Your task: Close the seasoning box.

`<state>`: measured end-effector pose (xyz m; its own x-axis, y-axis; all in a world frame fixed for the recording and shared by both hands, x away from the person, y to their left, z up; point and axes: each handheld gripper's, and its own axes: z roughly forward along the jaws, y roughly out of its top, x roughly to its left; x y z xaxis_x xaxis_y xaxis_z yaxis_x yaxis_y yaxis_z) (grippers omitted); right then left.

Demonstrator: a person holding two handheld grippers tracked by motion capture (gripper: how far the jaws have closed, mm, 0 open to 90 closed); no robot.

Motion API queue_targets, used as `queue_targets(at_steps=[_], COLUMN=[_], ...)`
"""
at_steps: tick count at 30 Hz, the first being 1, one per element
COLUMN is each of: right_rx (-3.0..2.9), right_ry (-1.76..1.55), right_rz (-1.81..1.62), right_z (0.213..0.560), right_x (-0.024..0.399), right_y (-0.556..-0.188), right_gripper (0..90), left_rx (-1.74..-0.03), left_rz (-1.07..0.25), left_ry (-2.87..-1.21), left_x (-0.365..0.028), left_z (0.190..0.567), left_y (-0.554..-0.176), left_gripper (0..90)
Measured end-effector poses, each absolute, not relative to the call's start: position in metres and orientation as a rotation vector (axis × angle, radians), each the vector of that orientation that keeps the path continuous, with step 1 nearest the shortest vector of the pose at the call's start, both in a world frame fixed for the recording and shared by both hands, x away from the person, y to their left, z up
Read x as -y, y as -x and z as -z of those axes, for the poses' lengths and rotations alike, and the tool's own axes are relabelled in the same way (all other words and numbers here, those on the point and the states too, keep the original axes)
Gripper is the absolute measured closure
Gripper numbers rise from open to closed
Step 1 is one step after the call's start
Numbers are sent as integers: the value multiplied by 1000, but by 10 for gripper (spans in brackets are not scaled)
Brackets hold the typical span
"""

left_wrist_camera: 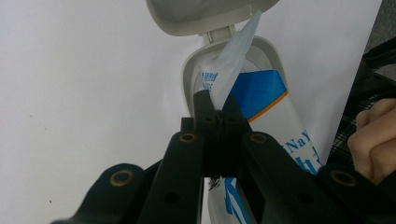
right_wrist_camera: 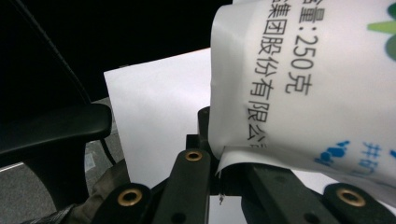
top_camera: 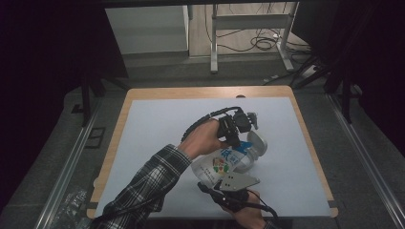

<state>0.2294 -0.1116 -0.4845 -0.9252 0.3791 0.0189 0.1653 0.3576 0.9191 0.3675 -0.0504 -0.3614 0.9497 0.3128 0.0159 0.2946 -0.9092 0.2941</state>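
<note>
A white plastic pouch [top_camera: 217, 167] with blue and green print lies across the white mat. Its upper end rests in a grey oval container [top_camera: 259, 151] whose flip lid [top_camera: 257, 137] stands open. In the left gripper view, my left gripper [left_wrist_camera: 215, 109] is shut on the pouch's [left_wrist_camera: 261, 93] top corner, just over the container rim [left_wrist_camera: 190, 70] and below the lid [left_wrist_camera: 196, 16]. From the high view that left gripper [top_camera: 240, 140] reaches in from the plaid-sleeved arm. My right gripper [right_wrist_camera: 215, 158] pinches the pouch's [right_wrist_camera: 303, 93] bottom edge and sits near the table's front edge [top_camera: 223, 185].
A white mat [top_camera: 157, 124] covers the wooden table [top_camera: 122, 119]. Behind the table are a metal frame's legs [top_camera: 214, 47] and loose cables [top_camera: 262, 43] on the floor. A dark curved chair part [right_wrist_camera: 56, 126] shows left of the mat in the right gripper view.
</note>
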Motion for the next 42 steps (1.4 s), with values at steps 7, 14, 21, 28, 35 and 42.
queue_targets(at_steps=[7,14,21,28,35,42], right_rx=[-2420,-2411,-2408,-2405,-2402,-2403], right_ry=[-493,-487,-487,-482,-476,-475], right_rz=[-1612,-1622,-1629,-1636,-1635,-1638], right_z=[482,481,480,479,478,478], right_x=[111,111,112,111,109,108], right_y=[-230,-231,-231,-230,-230,-230], right_gripper=[891,892,891,891,891,891], left_rx=[-446,-450,-447,-456,-453,-454], left_rz=[-93,-97,-95,-93,-96,-94], left_ry=[-2827,-2835,-2839,-2840,-2847,-2850], left_x=[52,53,54,54,53,52], left_z=[361,362,362,363,363,363], left_y=[-369,-369,-369,-369,-368,-368], left_gripper=[896,896,896,896,896,896])
